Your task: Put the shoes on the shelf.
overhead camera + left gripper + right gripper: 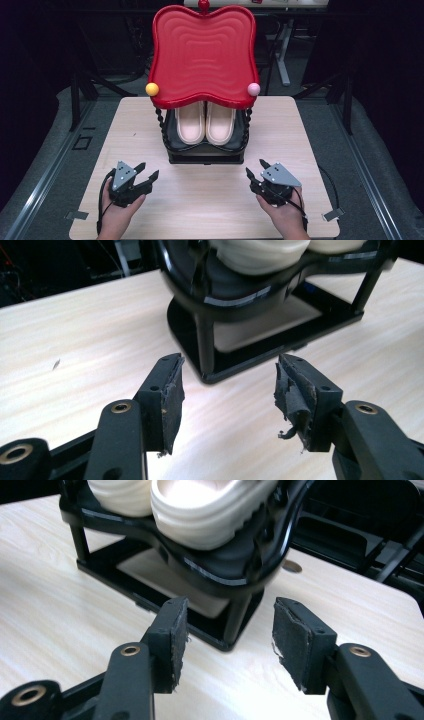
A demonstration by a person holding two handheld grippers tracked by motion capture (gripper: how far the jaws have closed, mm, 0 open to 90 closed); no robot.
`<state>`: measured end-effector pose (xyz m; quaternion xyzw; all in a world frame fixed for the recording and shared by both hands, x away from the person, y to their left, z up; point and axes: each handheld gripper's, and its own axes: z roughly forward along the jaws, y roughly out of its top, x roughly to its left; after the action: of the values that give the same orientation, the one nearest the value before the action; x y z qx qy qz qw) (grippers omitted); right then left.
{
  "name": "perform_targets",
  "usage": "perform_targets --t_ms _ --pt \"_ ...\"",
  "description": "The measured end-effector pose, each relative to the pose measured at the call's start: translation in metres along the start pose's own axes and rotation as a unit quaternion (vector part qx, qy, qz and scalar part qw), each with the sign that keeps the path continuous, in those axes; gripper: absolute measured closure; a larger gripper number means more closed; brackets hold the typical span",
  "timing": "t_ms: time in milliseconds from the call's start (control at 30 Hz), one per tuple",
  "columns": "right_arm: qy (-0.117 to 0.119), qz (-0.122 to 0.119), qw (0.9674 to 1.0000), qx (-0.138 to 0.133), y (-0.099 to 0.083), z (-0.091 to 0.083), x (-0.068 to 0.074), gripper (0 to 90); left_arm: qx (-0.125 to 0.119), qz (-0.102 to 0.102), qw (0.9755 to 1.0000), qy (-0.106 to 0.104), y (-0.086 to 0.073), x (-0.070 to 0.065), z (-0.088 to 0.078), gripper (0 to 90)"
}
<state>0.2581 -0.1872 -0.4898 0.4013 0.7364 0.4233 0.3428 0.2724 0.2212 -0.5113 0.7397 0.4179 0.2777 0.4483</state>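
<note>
A small shoe rack stands at the middle of the light wooden table (200,205). It has a wavy red top tray (202,55) and a black lower shelf (172,145). On that shelf lies a pair of cream slippers (205,122), toes toward me. My left gripper (149,169) rests low near the rack's front left corner, open, nothing between its pads. My right gripper (255,166) mirrors it at the front right corner, open and empty too. In the left gripper view the gripper (227,385) faces the rack's corner post (205,347). In the right gripper view the gripper (227,630) faces the other post (235,622), under a slipper (205,515).
A yellow ball (152,89) and a pink ball (254,89) cap the red tray's front corners, and a red knob (203,5) tops its back. Dark stands and table legs surround the table. Bare tabletop lies between the two hands and the rack's black base (205,159).
</note>
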Motion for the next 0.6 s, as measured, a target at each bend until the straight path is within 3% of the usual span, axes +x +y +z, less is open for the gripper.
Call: perform_targets --t_ms 267,467,600 --pt "-0.01 0.004 0.9994 0.034 -0.035 -0.006 -0.009 47.8 0.029 -0.019 0.9994 -0.001 -0.027 0.014 -0.005 43.8" --pt "-0.018 0.013 0.9987 0.045 -0.055 0.002 -0.016 47.7 0.048 -0.03 0.9984 0.0 -0.04 0.022 0.004 43.9" --pt "-0.027 0.003 0.9979 0.058 -0.064 0.009 -0.02 47.7 0.055 -0.04 0.9977 -0.003 -0.045 0.024 0.008 43.8"
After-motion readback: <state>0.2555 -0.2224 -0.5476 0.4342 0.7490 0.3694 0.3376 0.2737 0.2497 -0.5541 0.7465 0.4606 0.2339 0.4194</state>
